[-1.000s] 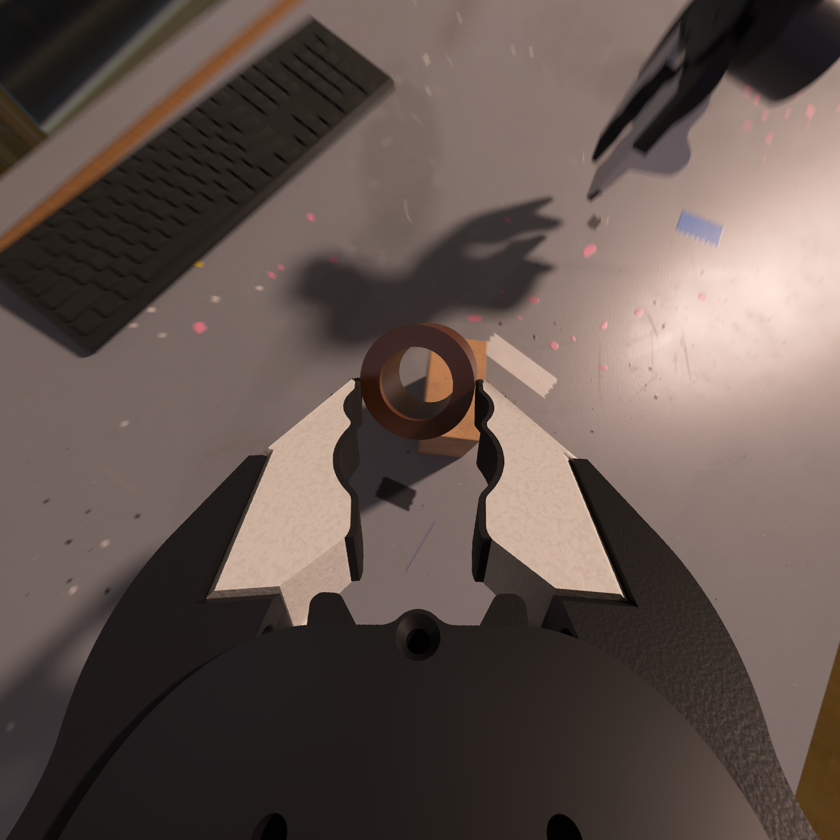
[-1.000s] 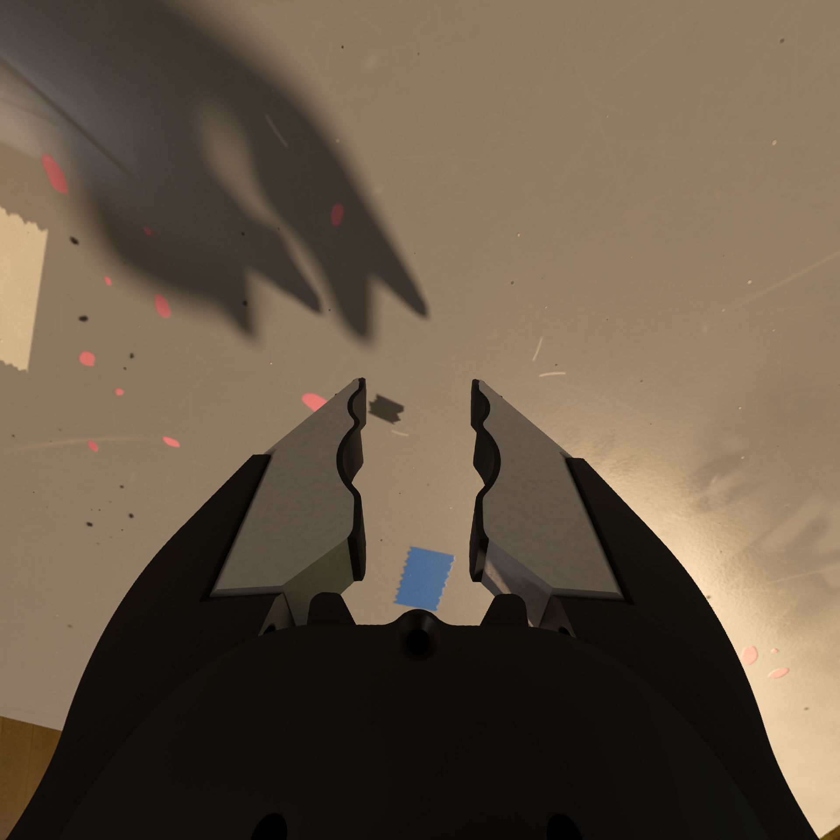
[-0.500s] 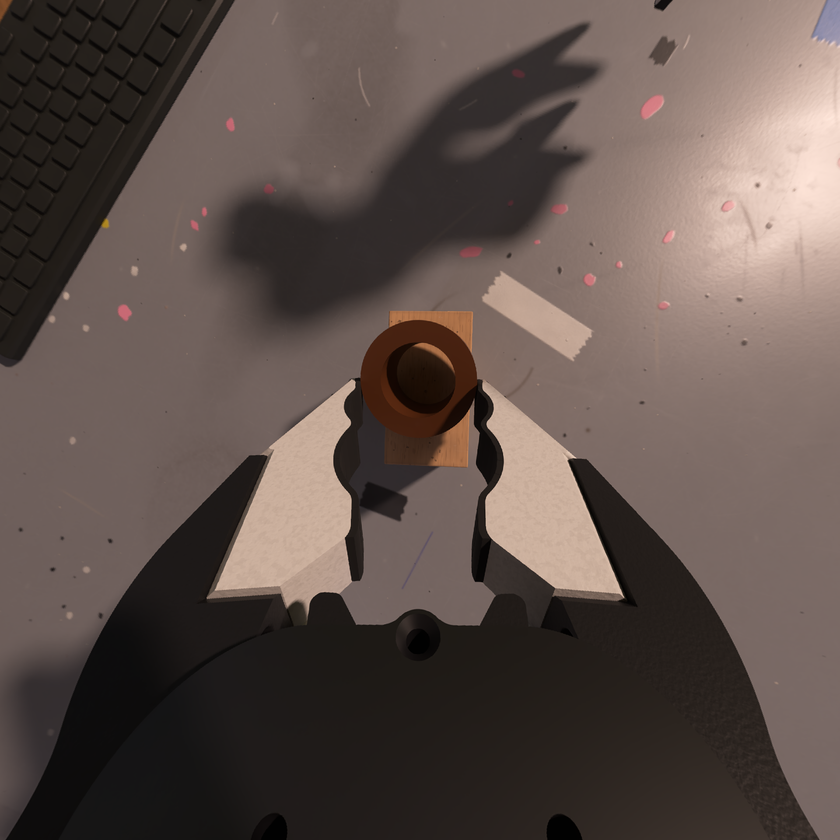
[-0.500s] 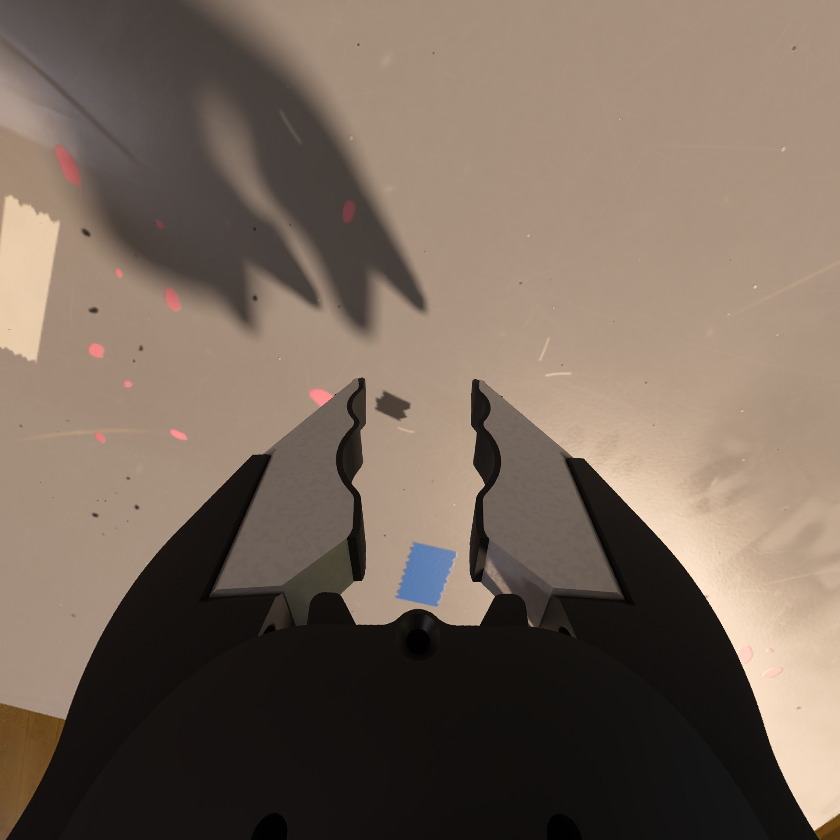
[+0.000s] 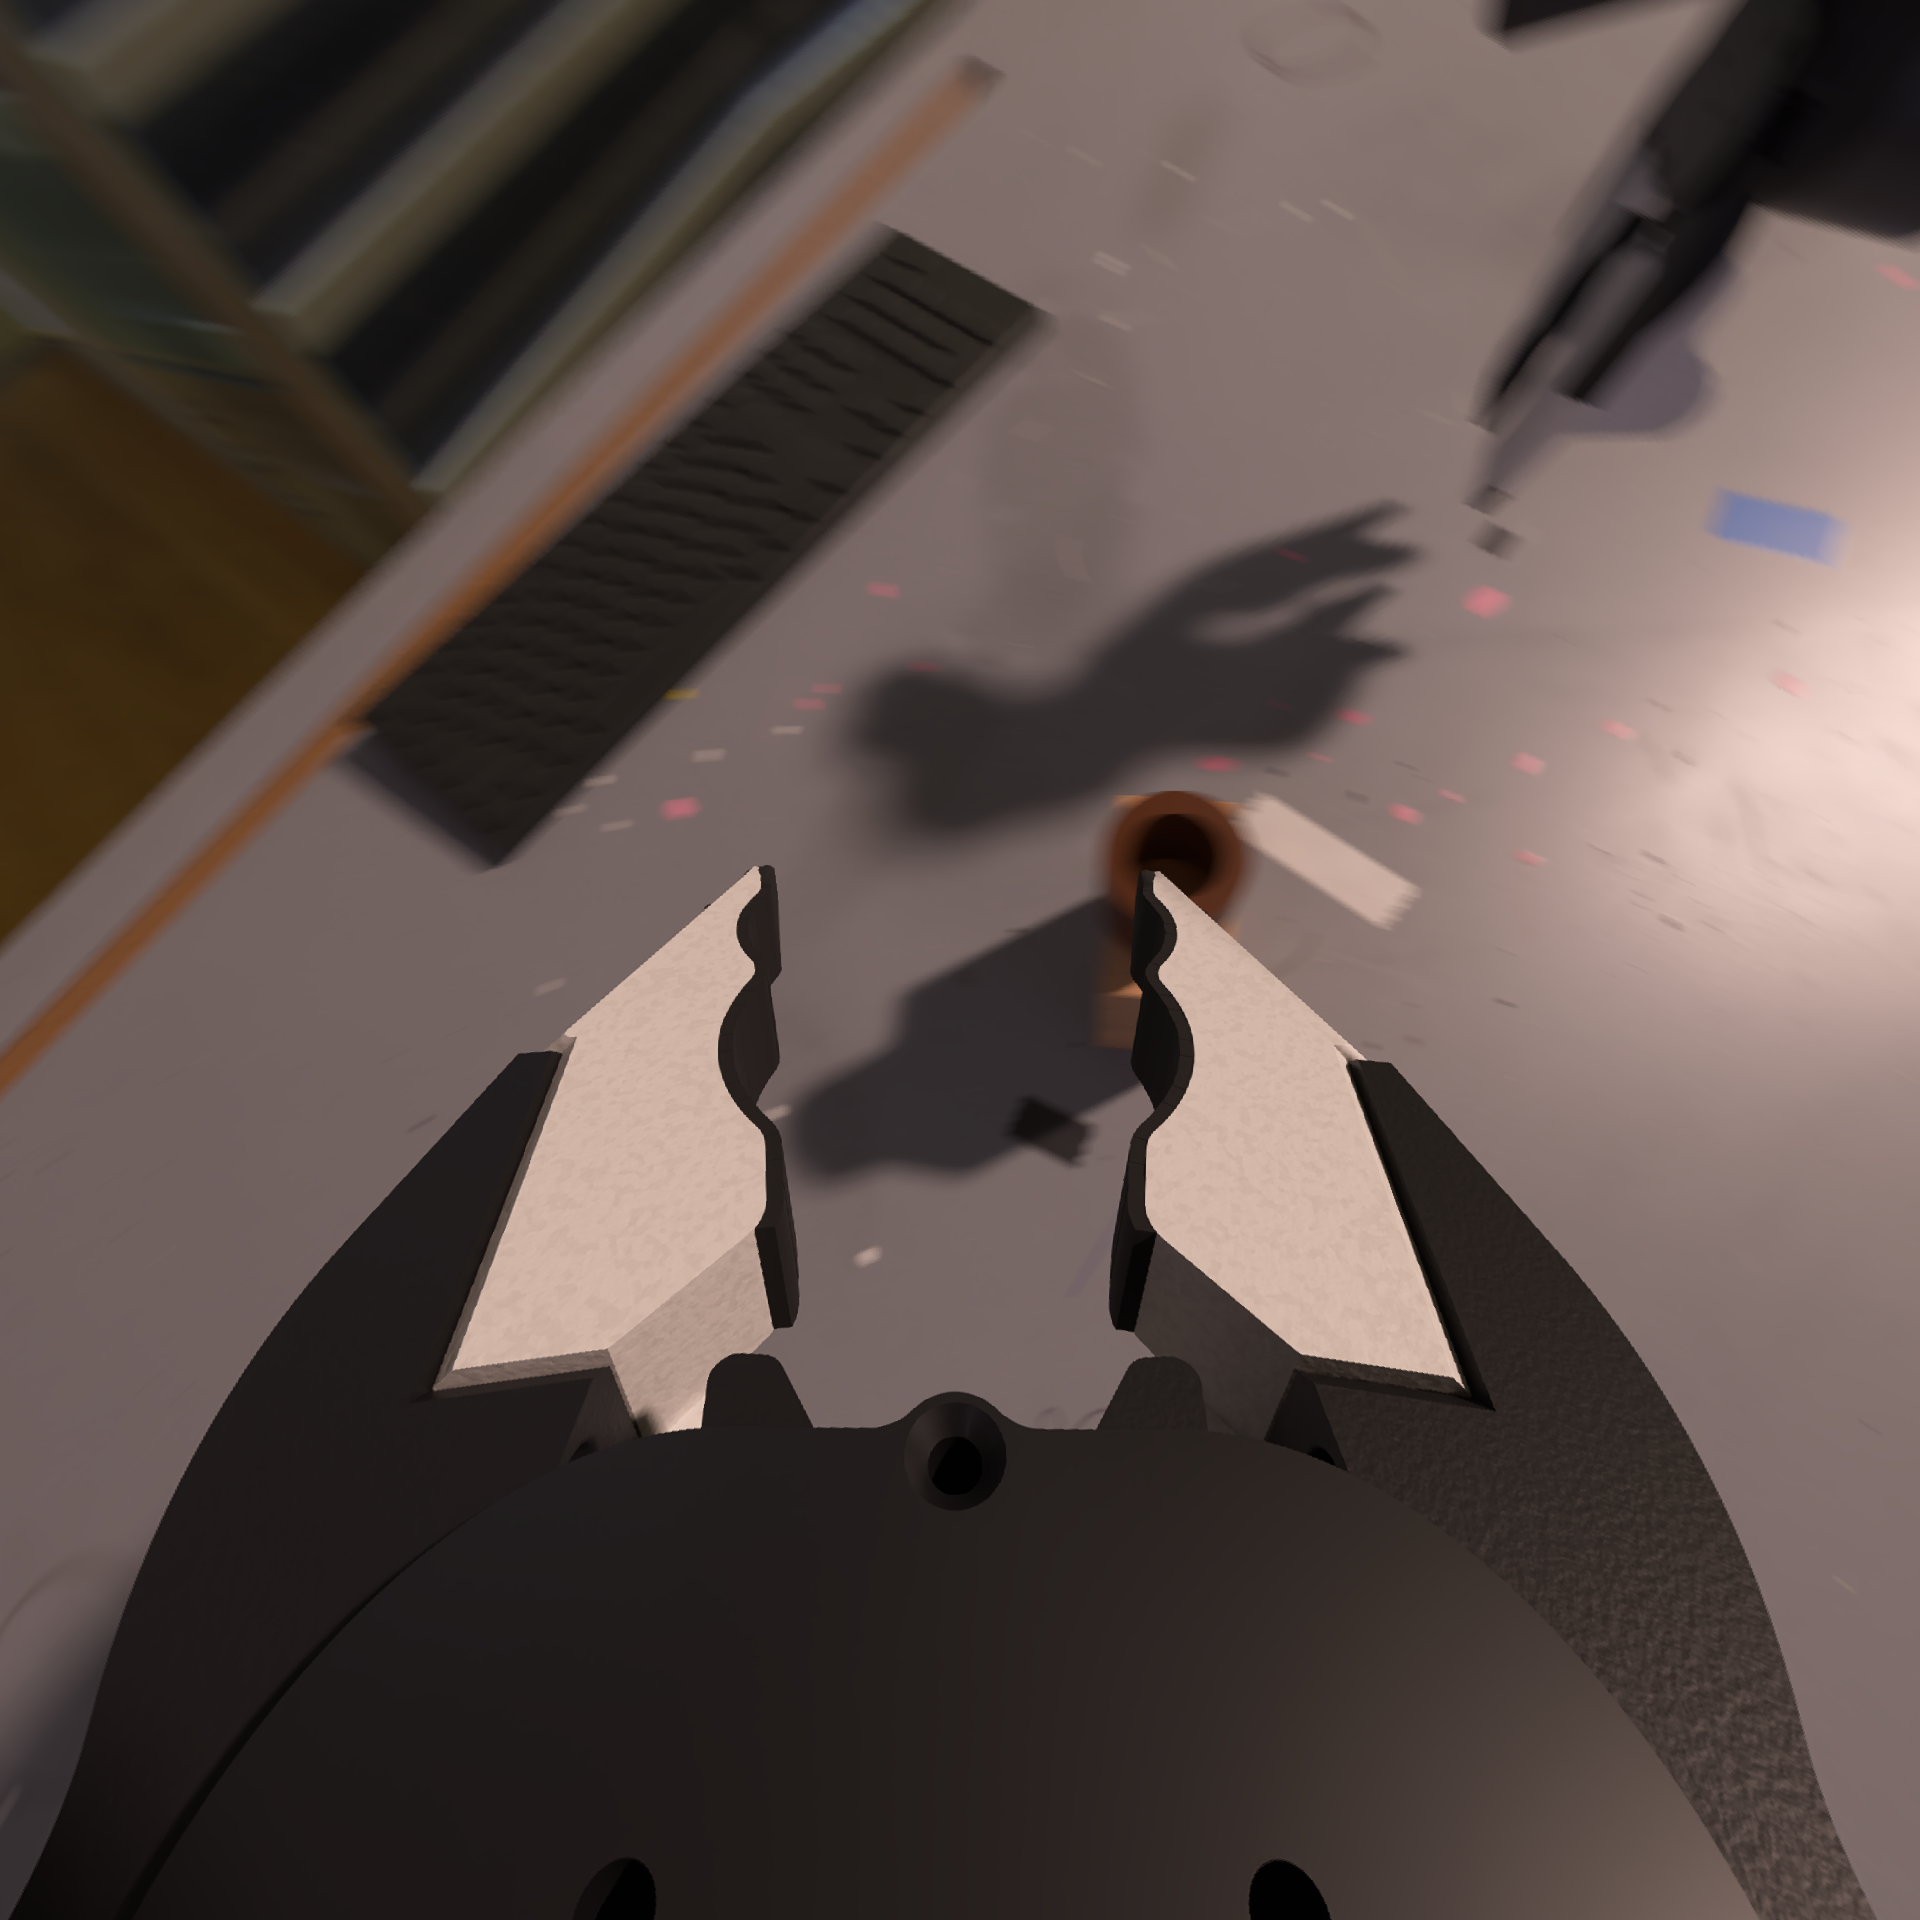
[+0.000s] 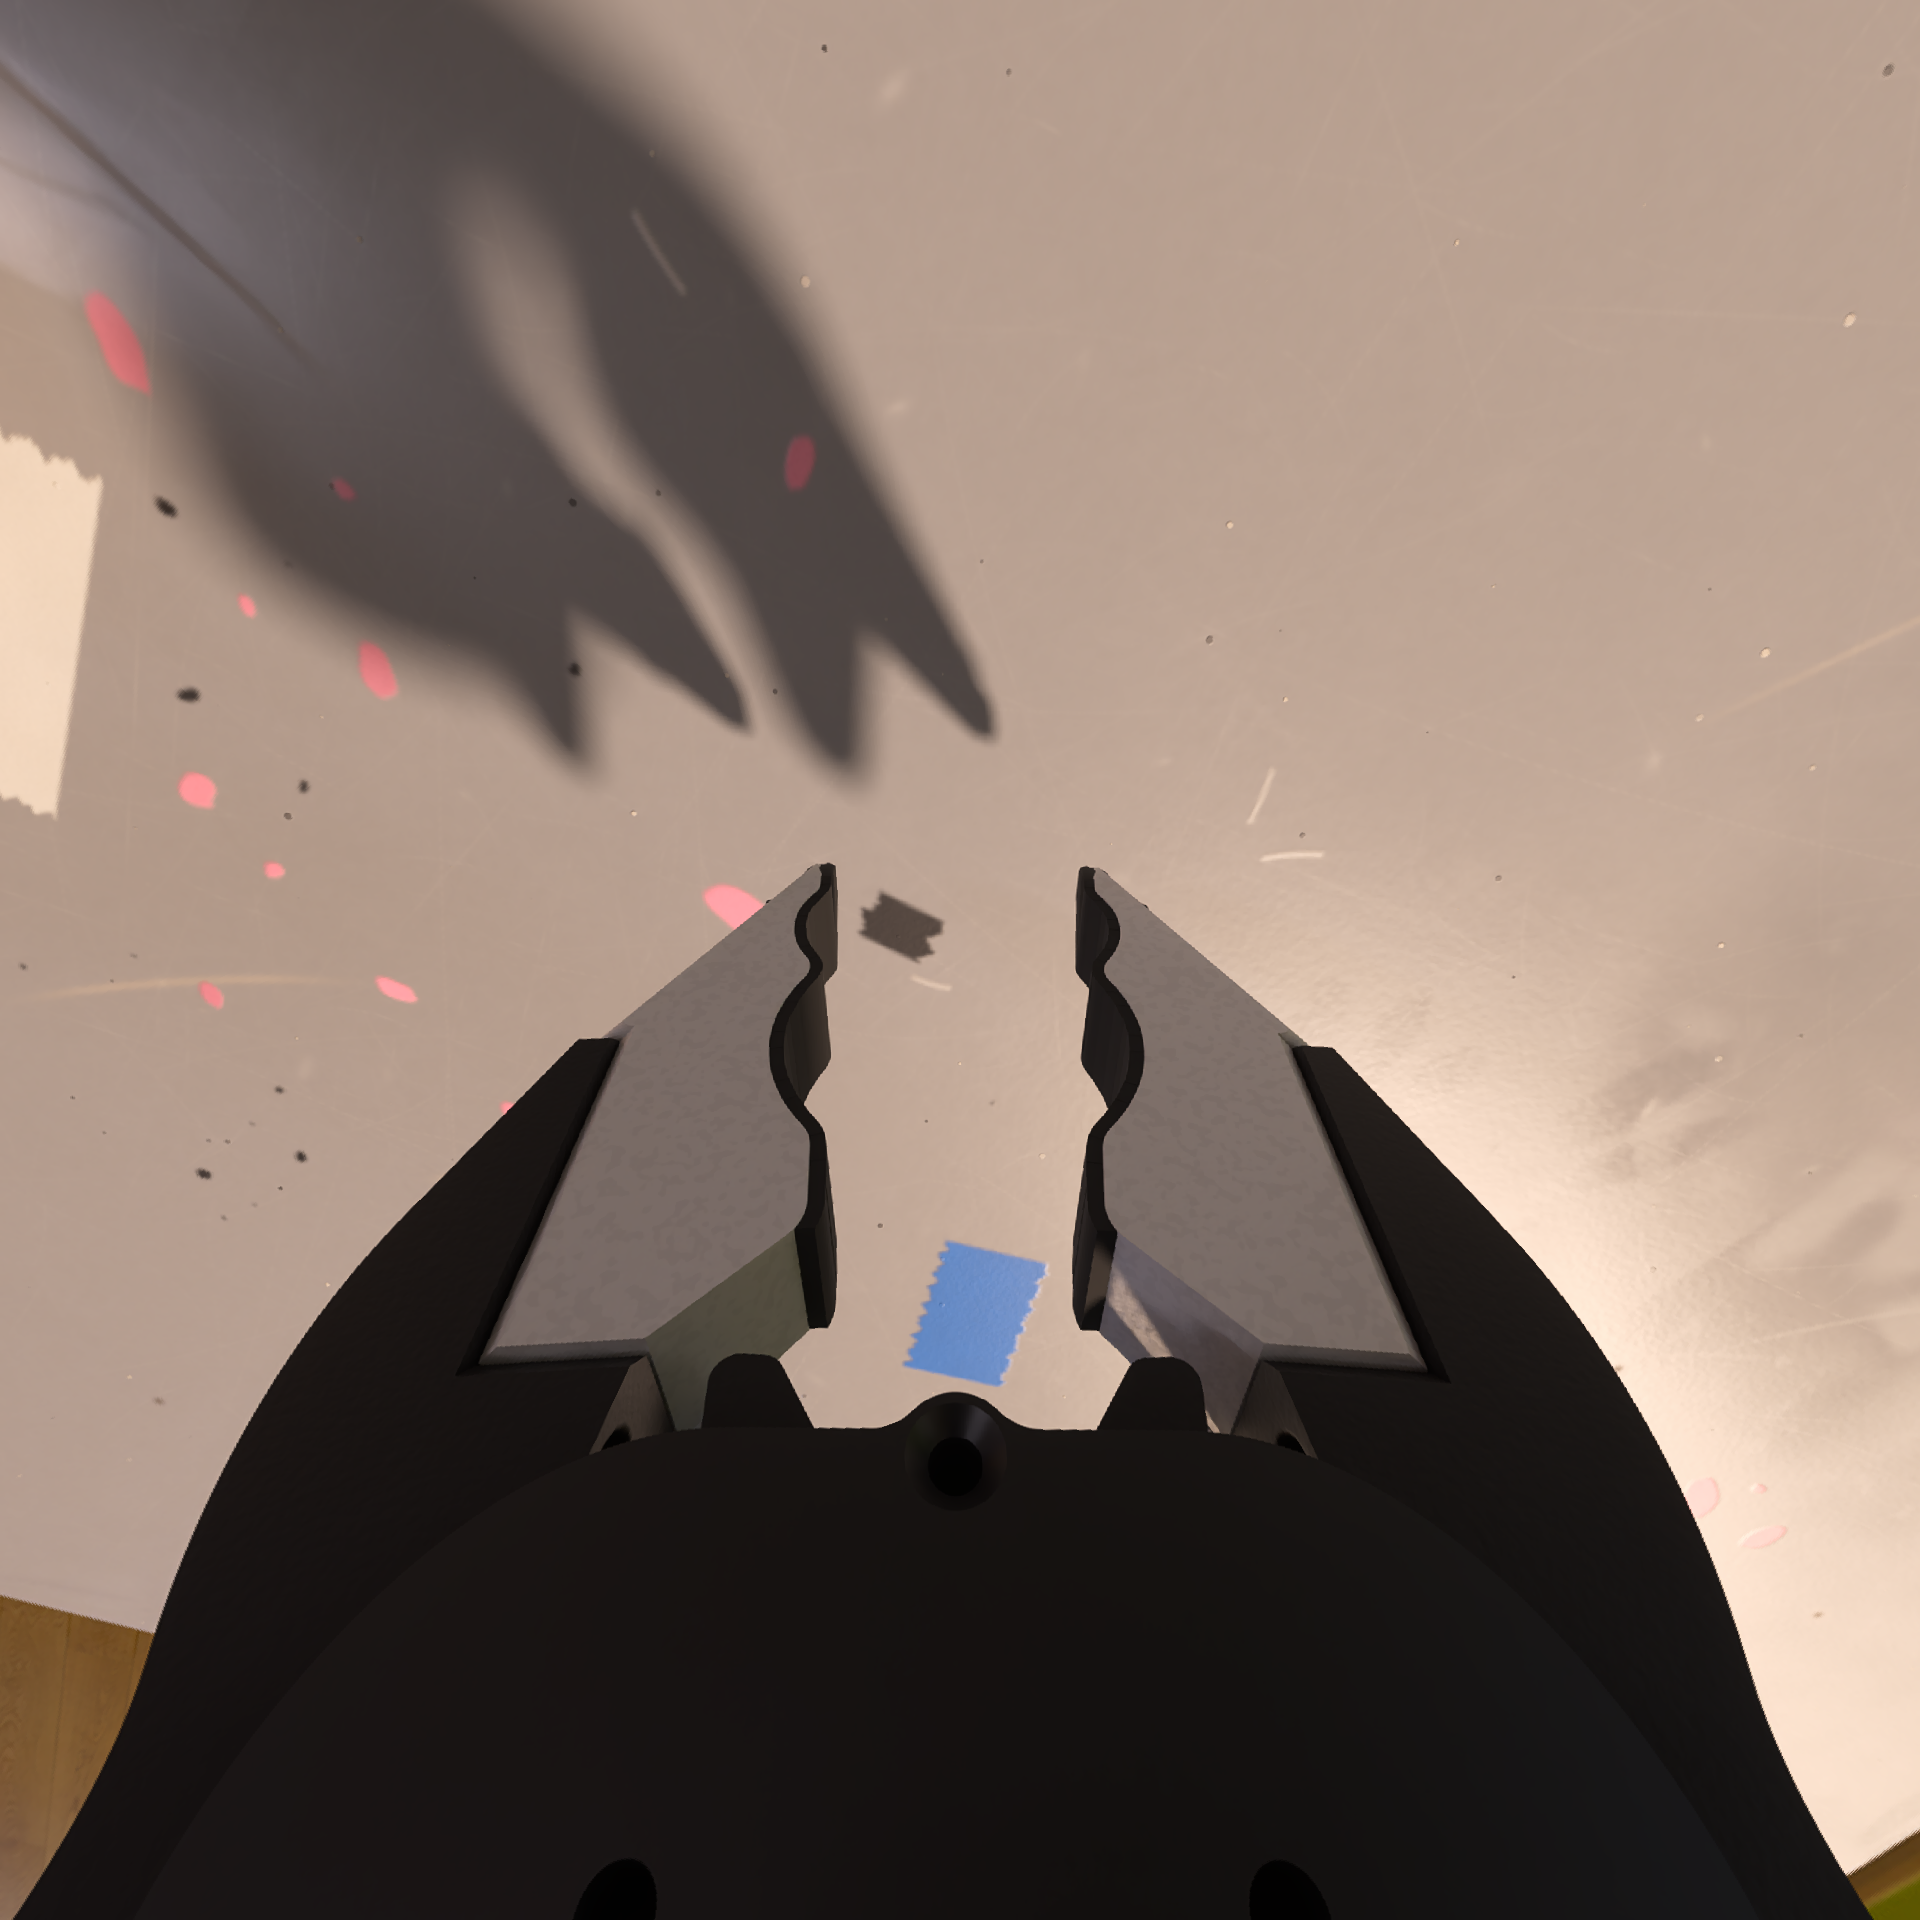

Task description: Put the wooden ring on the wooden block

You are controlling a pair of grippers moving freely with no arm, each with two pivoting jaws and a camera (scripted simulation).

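In the blurred left wrist view the dark brown wooden ring (image 5: pixel 1174 854) lies on top of the light wooden block (image 5: pixel 1114 1003), which stands on the grey table. My left gripper (image 5: pixel 956 883) is open and empty, drawn back from the ring. Its right fingertip (image 5: pixel 1153 914) overlaps the ring's near edge in the picture. My right gripper (image 6: pixel 956 873) is open and empty above bare table; it also shows far off at the upper right of the left wrist view (image 5: pixel 1558 343). The right wrist view shows neither ring nor block.
A black keyboard (image 5: pixel 686 540) lies at the left, near the table's wooden edge (image 5: pixel 416 613). A white tape strip (image 5: pixel 1330 873) lies just right of the block, a black scrap (image 5: pixel 1049 1127) in front of it. Blue tape (image 6: pixel 977 1314) lies under my right gripper.
My left gripper has opened, let go of the ring and pulled back and away; the ring now rests on the block. My right gripper has hardly moved.
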